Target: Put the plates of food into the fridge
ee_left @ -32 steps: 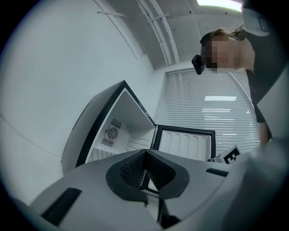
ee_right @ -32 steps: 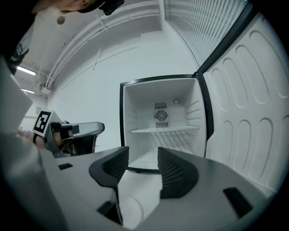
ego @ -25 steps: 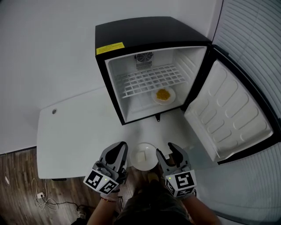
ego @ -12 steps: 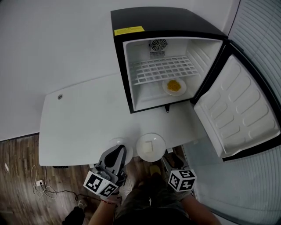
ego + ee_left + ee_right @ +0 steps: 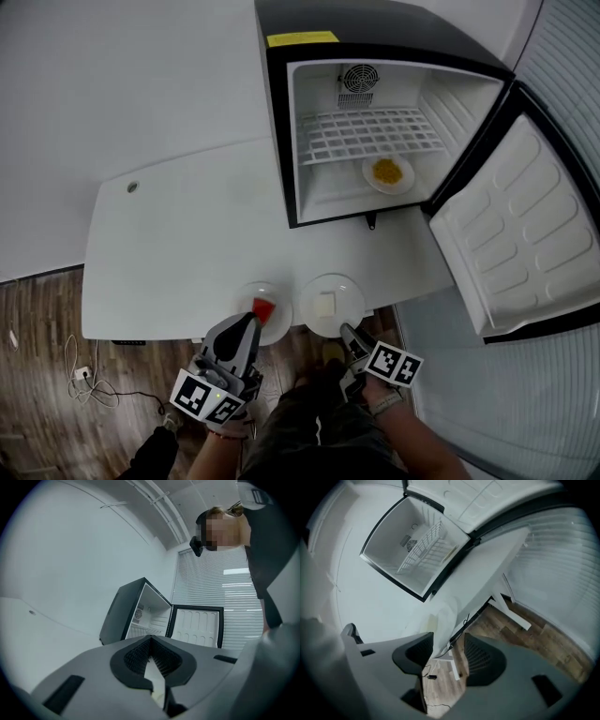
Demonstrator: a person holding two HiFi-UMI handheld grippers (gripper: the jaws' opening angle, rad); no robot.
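Your left tool (image 5: pixel 249 323) is clenched empty, its tip hiding the near rim of the red-food plate (image 5: pixel 246 295). Your right tool (image 5: pixel 347 333) is released, empty, just nearer than the pale-square plate (image 5: pixel 350 292). Both round plates lie flat, side by side at the tabletop's (image 5: pixel 178 253) near edge.

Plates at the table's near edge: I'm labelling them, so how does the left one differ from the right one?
The left plate carries red food; the right plate carries a pale square piece. In the head view the left gripper overlaps the left plate, while the right plate is nearly all in view. Both are round, white and on the table, outside the fridge.
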